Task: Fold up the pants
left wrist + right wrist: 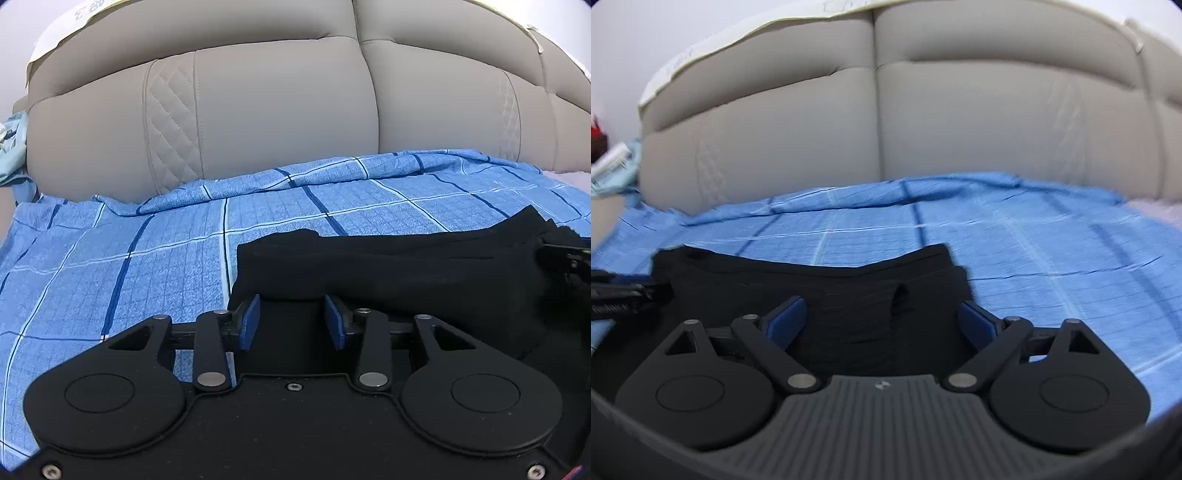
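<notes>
Left hand-held gripper [291, 321] sits at a narrow gap over the near left corner of the black pants [388, 266], blue pads [249, 323] clear of the fabric, nothing gripped. Right hand-held gripper [882, 321] is spread wide over the pants' near right part, pads not pressing the cloth. Pants lie folded into a flat band across the blue checked bedsheet [129, 258], near side of the bed, beige padded headboard [277, 110] far behind.
</notes>
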### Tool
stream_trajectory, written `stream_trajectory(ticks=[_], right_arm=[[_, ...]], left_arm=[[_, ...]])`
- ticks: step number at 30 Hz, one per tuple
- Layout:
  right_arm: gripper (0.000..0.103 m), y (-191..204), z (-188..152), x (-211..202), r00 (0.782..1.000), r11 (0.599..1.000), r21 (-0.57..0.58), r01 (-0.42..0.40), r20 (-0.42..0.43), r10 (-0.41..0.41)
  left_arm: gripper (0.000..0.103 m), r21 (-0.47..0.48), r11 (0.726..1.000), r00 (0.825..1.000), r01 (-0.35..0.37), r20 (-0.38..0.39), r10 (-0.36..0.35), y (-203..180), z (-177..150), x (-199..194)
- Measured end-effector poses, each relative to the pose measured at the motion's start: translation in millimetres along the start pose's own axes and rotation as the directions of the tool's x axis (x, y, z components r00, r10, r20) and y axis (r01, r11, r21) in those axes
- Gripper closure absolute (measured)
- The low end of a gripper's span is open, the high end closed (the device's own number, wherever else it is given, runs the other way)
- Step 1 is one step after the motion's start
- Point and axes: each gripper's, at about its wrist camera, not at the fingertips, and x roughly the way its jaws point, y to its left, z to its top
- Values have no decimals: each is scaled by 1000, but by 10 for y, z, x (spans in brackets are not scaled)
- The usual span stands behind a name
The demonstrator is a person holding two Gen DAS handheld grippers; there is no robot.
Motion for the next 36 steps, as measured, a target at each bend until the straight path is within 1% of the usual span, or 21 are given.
stream_trajectory(ticks=[1,2,3,5,6,7,8,11,13,15,18,21,22,25,26,28,29,30,32,34,36], right_arm=[[15,-16,-11,40,999,999,14,-31,-13,31],[25,-29,-14,87,997,997,33,-69,-30,70],[30,-12,-35,118,996,996,40,-83,-32,85],[34,28,-54,118,996,996,5,-90,-28,90],[41,42,-60,115,996,996,-1,-88,-24,87],[47,45,-61,102,997,997,4,-72,-15,72],[59,51,-63,69,999,999,11,-36,7,36],[63,119,-30,-38,995,998,-19,60,75,-59],[63,184,-32,-129,981,985,-76,155,129,-145],[63,203,-33,-203,957,964,-99,248,181,-227],[63,78,-12,-116,945,949,-81,303,153,-289],[61,-38,-33,74,949,949,-69,308,87,-302],[61,-51,-48,99,950,949,-70,306,84,-300],[59,-45,-61,98,949,948,-79,309,92,-301],[58,-56,-66,95,950,949,-74,305,91,-299],[58,-68,-72,112,951,952,-58,300,90,-295],[55,-86,-71,114,952,954,-51,296,89,-291],[48,-94,-70,117,954,955,-45,293,87,-288],[45,-102,-64,103,955,956,-36,290,83,-286],[35,-122,-56,90,957,959,-30,283,77,-280],[26,-151,-53,33,956,959,-23,283,82,-281]], left_arm=[[64,4,1000,1000,-4,1,4,-7,1,2],[64,7,1000,1000,-8,1,8,-11,6,10],[64,9,1000,1000,-12,0,12,-13,11,18],[63,5,1000,1000,-14,-5,14,-12,30,12],[63,-2,1000,1000,-13,-8,13,-5,38,14],[63,-13,1000,1000,-9,-8,9,4,49,9],[63,-26,1000,1000,-4,-5,4,9,63,-8],[63,-49,999,999,1,33,0,-5,111,-69],[60,-36,999,998,-12,59,14,-49,143,-74],[56,-18,1000,998,-17,52,18,-101,163,-6],[51,-20,1000,1000,9,14,-9,-164,145,161],[49,-30,1000,1000,-6,19,7,-210,157,187],[49,-31,999,1000,-14,26,15,-213,177,159],[49,-37,999,993,-24,111,28,-165,252,-8],[48,-30,999,992,-38,121,41,-152,272,-13],[45,-1,995,990,-103,95,102,-138,290,104],[44,3,995,993,-103,60,103,-119,279,202],[42,-9,996,996,-88,17,88,-91,260,315],[38,-33,996,996,-85,20,85,-81,236,368],[38,-26,994,994,-107,19,107,-123,263,344],[41,-45,992,993,-116,22,117,-123,283,202]])
